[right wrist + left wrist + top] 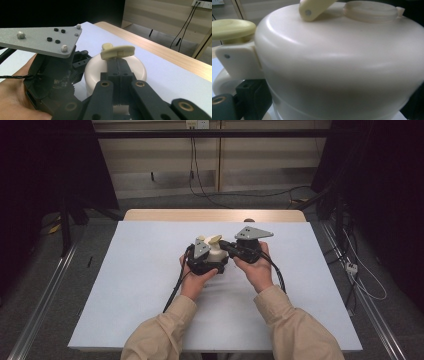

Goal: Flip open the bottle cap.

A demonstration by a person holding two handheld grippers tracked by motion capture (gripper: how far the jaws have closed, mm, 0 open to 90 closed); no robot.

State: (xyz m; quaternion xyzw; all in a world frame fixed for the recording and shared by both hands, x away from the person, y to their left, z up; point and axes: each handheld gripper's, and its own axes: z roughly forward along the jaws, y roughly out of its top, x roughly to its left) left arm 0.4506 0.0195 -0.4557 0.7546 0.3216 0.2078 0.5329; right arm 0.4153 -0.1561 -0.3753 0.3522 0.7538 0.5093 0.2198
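A cream round pot (pixel 217 254) stands on the white table sheet (pixel 145 295), near its middle. My left gripper (pixel 214 259) is shut on the pot's body, its jaws wide around it; in the left gripper view the pot (pixel 342 65) sits close up, with one black jaw at the lower left. A pale yellow lever (pixel 117 52) lies raised across the pot's top (pixel 135 67). My right gripper (pixel 117 61) is shut, its tips pinching that yellow lever (pixel 215 239) from the right. A yellow knob (pixel 232 28) sits beside a white hinge block (pixel 239 61).
The left gripper's grey plate (pixel 42 40) rises close to the left of the right gripper's jaws. A wooden table edge (pixel 215 215) runs along the far side of the sheet. Cables (pixel 200 180) hang on the back wall, and dark curtains stand at both sides.
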